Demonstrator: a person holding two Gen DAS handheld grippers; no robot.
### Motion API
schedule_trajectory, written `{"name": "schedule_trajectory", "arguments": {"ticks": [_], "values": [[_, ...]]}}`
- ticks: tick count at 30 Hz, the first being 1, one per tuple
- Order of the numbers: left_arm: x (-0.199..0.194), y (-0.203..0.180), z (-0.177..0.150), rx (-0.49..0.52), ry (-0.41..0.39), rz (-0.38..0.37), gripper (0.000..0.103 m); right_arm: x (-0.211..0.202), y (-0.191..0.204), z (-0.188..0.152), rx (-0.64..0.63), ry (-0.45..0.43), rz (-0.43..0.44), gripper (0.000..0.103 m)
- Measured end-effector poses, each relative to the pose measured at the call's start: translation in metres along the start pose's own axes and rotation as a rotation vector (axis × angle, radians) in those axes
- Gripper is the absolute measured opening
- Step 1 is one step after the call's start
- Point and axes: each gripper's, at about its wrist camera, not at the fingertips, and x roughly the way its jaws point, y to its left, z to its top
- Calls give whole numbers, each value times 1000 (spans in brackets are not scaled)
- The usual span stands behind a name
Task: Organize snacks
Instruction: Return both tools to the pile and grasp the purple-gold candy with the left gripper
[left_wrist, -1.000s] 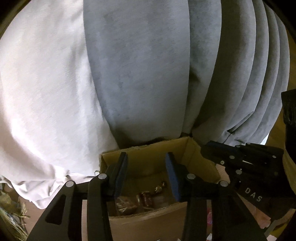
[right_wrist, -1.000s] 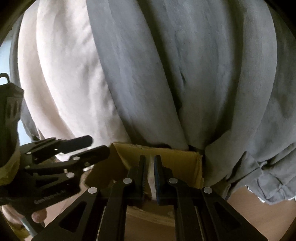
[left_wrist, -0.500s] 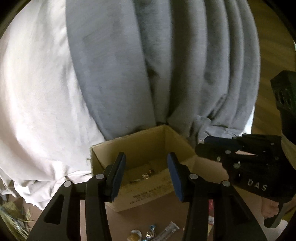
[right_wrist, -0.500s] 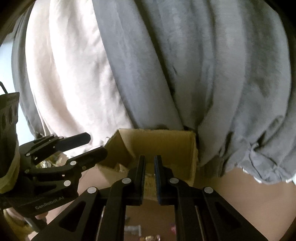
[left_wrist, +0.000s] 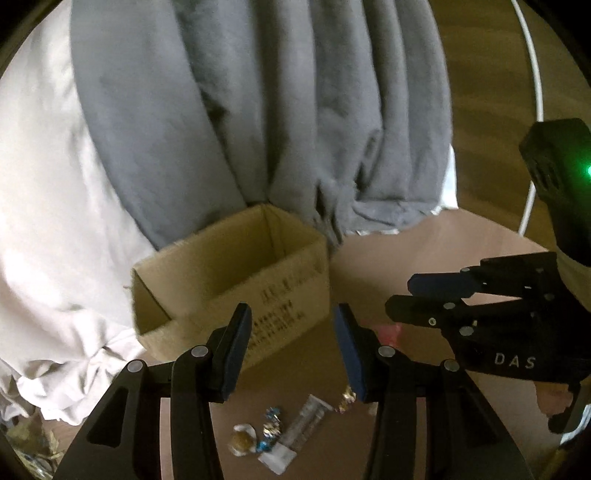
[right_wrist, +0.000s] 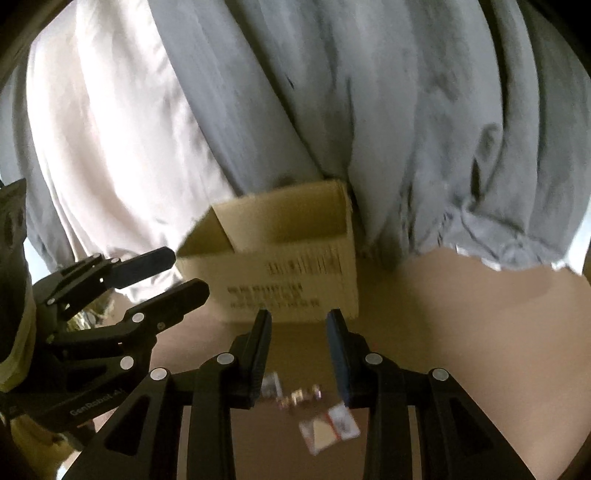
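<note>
Both grippers, the left gripper (left_wrist: 291, 350) and the right gripper (right_wrist: 299, 350), hung part-open and empty, the right's jaws just widened. Next came fetching loose snacks (left_wrist: 275, 435) lying before the box (left_wrist: 236, 291).

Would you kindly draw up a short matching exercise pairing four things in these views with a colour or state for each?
Things:
1. cardboard box
2. curtain
3. left gripper
4. red and white packet

Descriptions:
A. grey, hanging in folds behind the box
B. lying flat on the table, near side of the box
C. jaws apart, nothing between them
D. brown, open at the top, print on its side

Pairs: 1-D, 2-A, 3-C, 4-B
</note>
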Motion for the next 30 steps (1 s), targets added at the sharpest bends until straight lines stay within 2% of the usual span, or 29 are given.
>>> {"name": "schedule_trajectory", "arguments": {"ticks": [12, 17, 22, 26, 30], "values": [[25, -26, -52, 114, 66, -104, 45, 15, -17, -63, 93, 132, -80, 32], [41, -31, -66, 145, 92, -156, 43, 27, -21, -85, 155, 202, -82, 32], [62, -33, -77, 159, 122, -201, 38, 38, -28, -101, 243, 245, -85, 32], [77, -33, -82, 167, 147, -226, 37, 50, -33, -113, 317, 294, -79, 32], [87, -31, -86, 158, 171, -257, 33, 57, -34, -119, 341, 314, -86, 32]]}}
